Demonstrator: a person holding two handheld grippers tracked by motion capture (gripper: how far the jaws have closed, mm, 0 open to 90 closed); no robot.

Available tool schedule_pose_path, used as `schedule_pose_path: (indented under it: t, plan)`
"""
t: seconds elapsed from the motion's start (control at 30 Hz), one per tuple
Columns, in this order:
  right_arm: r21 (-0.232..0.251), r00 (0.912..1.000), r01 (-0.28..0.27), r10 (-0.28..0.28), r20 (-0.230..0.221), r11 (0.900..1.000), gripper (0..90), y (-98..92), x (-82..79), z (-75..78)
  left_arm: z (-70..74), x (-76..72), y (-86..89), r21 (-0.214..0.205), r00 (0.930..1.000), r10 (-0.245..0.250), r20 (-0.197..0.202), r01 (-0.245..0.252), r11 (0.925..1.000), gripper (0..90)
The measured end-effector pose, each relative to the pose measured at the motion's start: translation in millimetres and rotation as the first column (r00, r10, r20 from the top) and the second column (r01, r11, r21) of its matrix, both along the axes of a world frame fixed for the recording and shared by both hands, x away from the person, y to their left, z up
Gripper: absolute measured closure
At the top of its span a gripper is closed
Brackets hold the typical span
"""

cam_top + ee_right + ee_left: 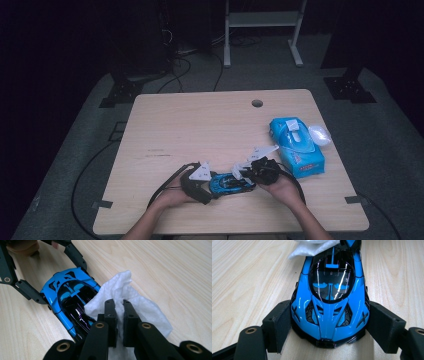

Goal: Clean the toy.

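Toy car sits at the table's near edge, nose clamped by the left gripper. Right gripper pinches a soft wipe at its tail. Rigid, glossy shell (probably slippery); hold by the flanks.

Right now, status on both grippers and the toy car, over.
Left gripper clamped on blue toy car's nose. Right gripper shut on white wipe, wipe touching car's rear. Wipe pack off right, nothing blocking.
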State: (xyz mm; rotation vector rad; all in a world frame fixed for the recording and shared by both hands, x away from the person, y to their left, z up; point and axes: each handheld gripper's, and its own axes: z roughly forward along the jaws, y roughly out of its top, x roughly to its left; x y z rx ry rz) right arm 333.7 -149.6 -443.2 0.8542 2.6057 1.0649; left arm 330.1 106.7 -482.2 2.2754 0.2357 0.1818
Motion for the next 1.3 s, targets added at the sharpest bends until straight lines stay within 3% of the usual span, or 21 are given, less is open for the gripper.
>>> schedule_pose_path:
  t: [0.13,0.3,0.4,0.53,0.6,0.87,0.97,1.17,1.3]
  plan:
    - [-0.019,1.0,0.002,-0.002,-0.003,0.9998,84.2,-5.8,-0.2,0.6,0.0,-0.3,-0.3,-0.002,1.0,0.001,0.001,-0.001,1.0,24.7]
    - [0.033,0.9996,0.007,-0.006,-0.026,0.9994,84.1,-0.4,-1.5,-0.4,0.0,-0.2,-0.1,0.002,1.0,0.0,0.001,0.0,1.0,24.7]
    - [-0.002,0.9999,-0.01,0.01,0.0,0.9999,84.2,4.5,-3.3,1.3,0.1,-0.5,-0.4,0.002,1.0,0.001,0.004,-0.001,1.0,24.6]
    - [-0.021,0.9999,0.011,-0.011,-0.003,0.9997,84.2,-7.2,-3.6,2.6,-0.1,-0.4,-0.4,0.0,1.0,0.0,0.005,0.0,1.0,24.6]
    - [-0.009,0.9998,0.018,-0.018,-0.007,0.9998,84.1,-11.9,-4.7,3.8,-0.1,-0.3,-0.4,-0.001,1.0,0.001,0.003,-0.001,1.0,24.7]
    - [0.044,0.9968,0.057,-0.06,0.053,0.9974,84.0,-37.9,-15.4,25.7,-0.1,-0.4,0.1,0.001,1.0,0.002,0.0,-0.002,1.0,24.6]
    - [0.037,0.9975,0.06,-0.061,0.034,0.9975,84.1,-45.3,-18.4,23.8,-0.1,-0.5,-0.3,0.003,1.0,0.002,0.002,-0.002,1.0,24.6]
    - [0.014,0.9998,0.019,-0.019,-0.008,0.9997,84.0,-28.1,-19.7,3.6,0.1,-0.5,-0.9,0.007,1.0,0.003,0.006,-0.003,1.0,24.7]
    - [-0.016,1.0,0.001,-0.001,0.008,0.9999,83.9,-19.6,-17.8,3.1,0.1,-0.4,-0.5,0.003,1.0,0.003,0.003,-0.003,1.0,24.7]
